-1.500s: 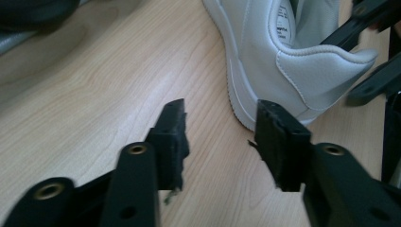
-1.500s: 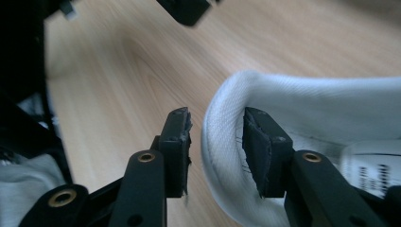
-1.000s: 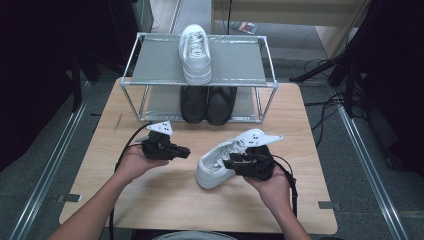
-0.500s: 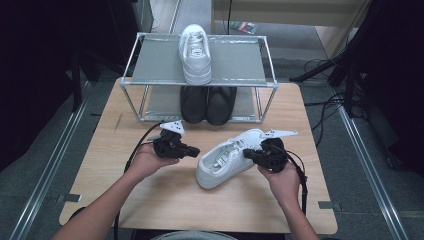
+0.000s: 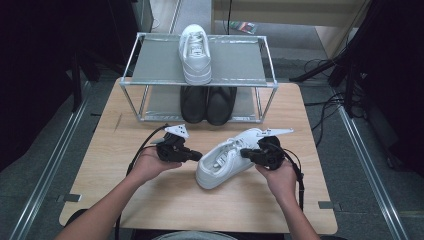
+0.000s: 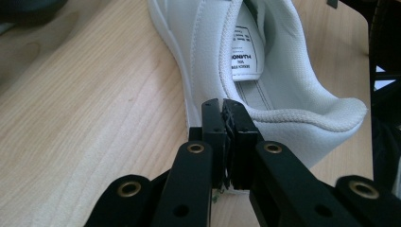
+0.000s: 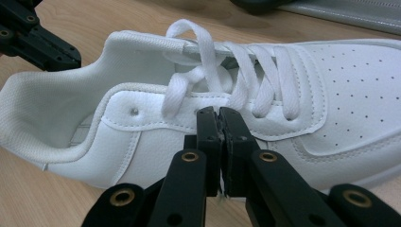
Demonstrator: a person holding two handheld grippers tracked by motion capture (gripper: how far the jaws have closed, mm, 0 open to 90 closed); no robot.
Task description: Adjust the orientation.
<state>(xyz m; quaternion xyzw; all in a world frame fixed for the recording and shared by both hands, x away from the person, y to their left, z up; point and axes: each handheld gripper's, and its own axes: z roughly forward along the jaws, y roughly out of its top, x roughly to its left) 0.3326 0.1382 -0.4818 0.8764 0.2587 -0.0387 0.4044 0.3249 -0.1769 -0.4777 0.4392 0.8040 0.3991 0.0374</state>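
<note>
A white lace-up sneaker (image 5: 220, 164) lies on the wooden table (image 5: 150, 200), toe towards the far right. My left gripper (image 5: 198, 156) is at its heel side with the jaws shut. In the left gripper view the shut left gripper (image 6: 224, 106) sits against the sneaker's (image 6: 283, 71) collar edge. My right gripper (image 5: 243, 152) is at the sneaker's other side, also shut. In the right gripper view the right gripper (image 7: 218, 113) meets the sneaker (image 7: 307, 94) just below the laces (image 7: 236, 61). I cannot tell whether a lace is pinched. The left gripper (image 7: 38, 40) shows behind the heel.
A metal two-tier shoe rack (image 5: 150, 65) stands at the table's far side. Another white sneaker (image 5: 195, 52) rests on its top shelf, and a pair of black shoes (image 5: 207, 102) sits underneath. Cables run on the floor at the right.
My right hand has moved from over the sneaker to its right side and its jaws have shut. The left gripper has edged right towards the heel. The sneaker has shifted slightly.
</note>
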